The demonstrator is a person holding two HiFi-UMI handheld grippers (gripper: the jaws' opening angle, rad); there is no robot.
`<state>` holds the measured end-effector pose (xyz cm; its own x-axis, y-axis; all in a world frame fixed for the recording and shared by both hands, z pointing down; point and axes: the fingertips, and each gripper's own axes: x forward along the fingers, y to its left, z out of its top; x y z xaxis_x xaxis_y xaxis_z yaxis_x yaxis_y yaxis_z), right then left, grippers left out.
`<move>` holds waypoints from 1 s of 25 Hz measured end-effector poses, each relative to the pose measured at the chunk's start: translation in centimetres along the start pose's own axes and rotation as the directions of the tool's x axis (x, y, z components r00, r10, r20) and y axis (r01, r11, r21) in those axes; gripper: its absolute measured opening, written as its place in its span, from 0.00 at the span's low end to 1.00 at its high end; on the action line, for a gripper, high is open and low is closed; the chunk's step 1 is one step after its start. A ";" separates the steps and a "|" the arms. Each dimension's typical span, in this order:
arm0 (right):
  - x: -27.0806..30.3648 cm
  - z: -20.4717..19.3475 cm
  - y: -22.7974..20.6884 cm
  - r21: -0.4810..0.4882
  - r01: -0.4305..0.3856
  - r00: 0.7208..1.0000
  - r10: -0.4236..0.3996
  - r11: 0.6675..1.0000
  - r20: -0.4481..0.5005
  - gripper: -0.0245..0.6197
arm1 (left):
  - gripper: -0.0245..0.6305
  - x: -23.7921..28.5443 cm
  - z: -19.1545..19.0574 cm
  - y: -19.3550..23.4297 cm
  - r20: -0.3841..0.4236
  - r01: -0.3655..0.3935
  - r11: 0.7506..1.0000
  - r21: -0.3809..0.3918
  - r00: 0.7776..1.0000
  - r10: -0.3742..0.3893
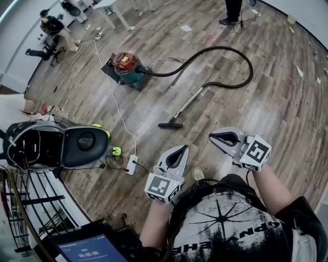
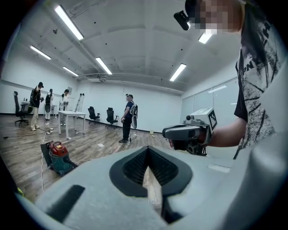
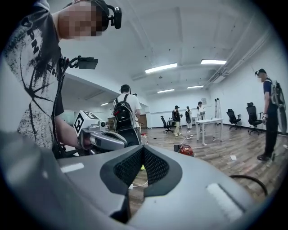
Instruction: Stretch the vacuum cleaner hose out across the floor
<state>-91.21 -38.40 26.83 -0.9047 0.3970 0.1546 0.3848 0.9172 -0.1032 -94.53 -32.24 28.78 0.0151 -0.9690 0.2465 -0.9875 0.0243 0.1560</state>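
Observation:
A red and teal vacuum cleaner [image 1: 125,65] stands on the wooden floor ahead of me. Its black hose [image 1: 246,61] curls out to the right and loops back into a metal wand [image 1: 189,105], which ends in a black floor nozzle [image 1: 170,125]. My left gripper [image 1: 183,148] and right gripper [image 1: 212,136] hover side by side above the floor, short of the nozzle, both shut with nothing in them. The vacuum cleaner [image 2: 57,158] shows low at the left of the left gripper view. In the right gripper view the vacuum cleaner [image 3: 185,150] is small and a bit of hose [image 3: 249,179] lies at the right.
A white power strip [image 1: 131,165] lies near my feet, its white cable [image 1: 115,102] running toward the vacuum. A black scooter-like machine [image 1: 56,146] sits at the left beside a railing. A person [image 1: 231,13] stands at the far end, others sit by a table [image 1: 110,7].

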 end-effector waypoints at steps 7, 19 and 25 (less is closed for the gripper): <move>2.7 -0.7 -4.6 0.017 0.069 0.997 -0.068 0.997 -0.022 0.05 | 0.04 3.4 -0.4 5.2 -0.028 0.053 0.999 -0.003 0.998 -0.053; 5.2 -0.9 -17.7 0.051 0.054 0.997 -0.050 0.997 -0.065 0.05 | 0.04 14.1 1.5 13.9 -0.078 0.032 0.999 -0.039 0.996 -0.035; 9.0 1.7 -29.2 0.076 -0.026 0.994 0.034 0.997 -0.108 0.05 | 0.04 22.7 5.2 21.0 -0.122 -0.016 0.997 -0.071 0.993 0.007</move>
<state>-110.95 -61.69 29.54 -0.8660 0.4294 0.2562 0.3932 0.9013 -0.1817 -115.71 -54.98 32.71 0.0271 -0.9317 0.3622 -0.9738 0.0572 0.2200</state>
